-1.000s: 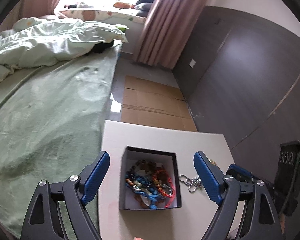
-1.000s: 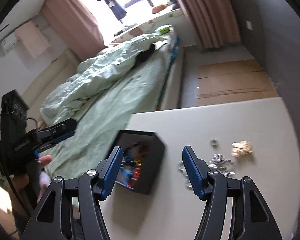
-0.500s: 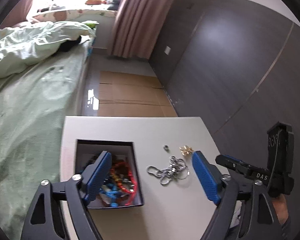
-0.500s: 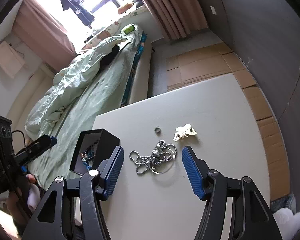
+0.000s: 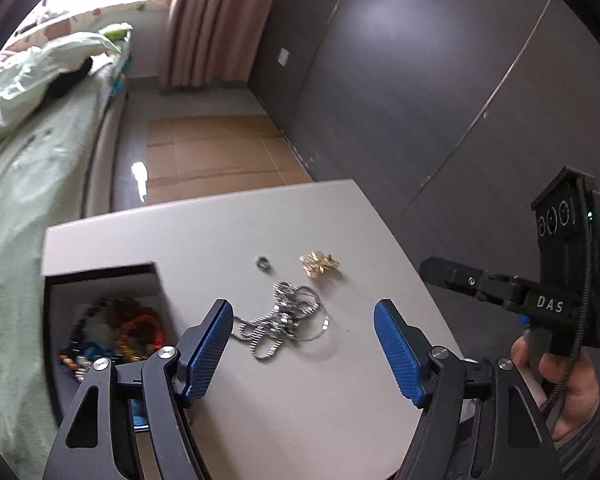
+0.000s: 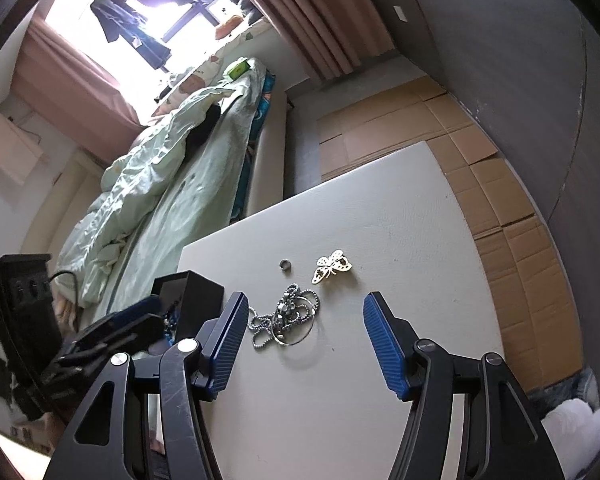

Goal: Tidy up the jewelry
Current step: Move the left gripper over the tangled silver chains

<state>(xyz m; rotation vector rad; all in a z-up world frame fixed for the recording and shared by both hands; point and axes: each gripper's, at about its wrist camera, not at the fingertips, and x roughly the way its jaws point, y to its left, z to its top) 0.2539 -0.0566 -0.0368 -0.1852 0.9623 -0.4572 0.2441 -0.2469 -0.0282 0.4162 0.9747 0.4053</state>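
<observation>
Both of my grippers tilt steeply down toward the pale tabletop point(image 5: 228, 232), side by side. My left gripper point(image 5: 303, 350) hangs above the near half of the tabletop with its blue-padded jaws apart and nothing pressed between them; they have just been closing a little, and the tangled silver chain point(image 5: 284, 322) lies on the surface in the gap ahead of them, nearer my left pad. My right gripper point(image 6: 303, 342) is posed much the same, jaws standing apart and gripping nothing, with the same silver chain point(image 6: 288, 318) lying just ahead of its left pad. Beyond the chain, toward the far edge of the tabletop, a small silver ring point(image 6: 286, 266) and a gold butterfly brooch point(image 6: 332, 268) sit near each other but apart, neither touching the chain. The black jewelry box point(image 5: 100, 320) stands open at the tabletop's left edge, its inside full of coloured beaded bracelets point(image 5: 116, 336); in the left wrist view my left finger overlaps its near right corner. In that view the person's right hand point(image 5: 560, 384) wraps the handle of the right gripper at the right side of the tabletop. A bed point(image 6: 172, 176) with a green quilt runs alongside the left edge.
</observation>
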